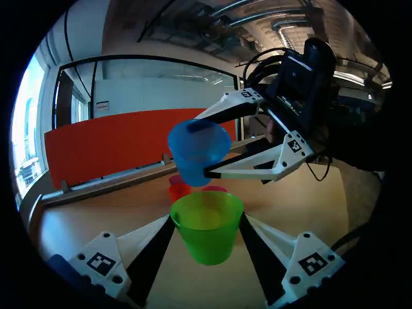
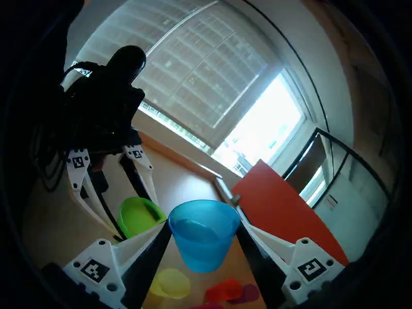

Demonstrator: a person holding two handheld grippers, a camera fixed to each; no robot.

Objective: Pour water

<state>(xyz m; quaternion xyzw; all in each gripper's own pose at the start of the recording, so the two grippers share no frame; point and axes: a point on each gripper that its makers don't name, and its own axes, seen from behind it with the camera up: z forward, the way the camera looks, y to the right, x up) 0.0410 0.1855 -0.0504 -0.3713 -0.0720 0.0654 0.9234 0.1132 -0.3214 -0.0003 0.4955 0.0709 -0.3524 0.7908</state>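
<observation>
- We see the left gripper (image 1: 207, 219) with its jaws clamped on the green cup (image 1: 207, 229), one on each side, holding it upright above the desk (image 1: 309, 201).
- The right gripper (image 2: 203, 225) has its jaws clamped on the blue cup (image 2: 203, 237), which has water inside. We find it slightly tilted, just above the green cup's rim.
- Beyond both, a red cup (image 1: 178, 191) and a pink cup (image 1: 213, 189) stand on the desk.

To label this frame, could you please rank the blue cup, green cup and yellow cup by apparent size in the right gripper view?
1. blue cup, largest, though nearest the camera.
2. green cup.
3. yellow cup, a little smaller; both are partly hidden, so this order is unsure.
</observation>
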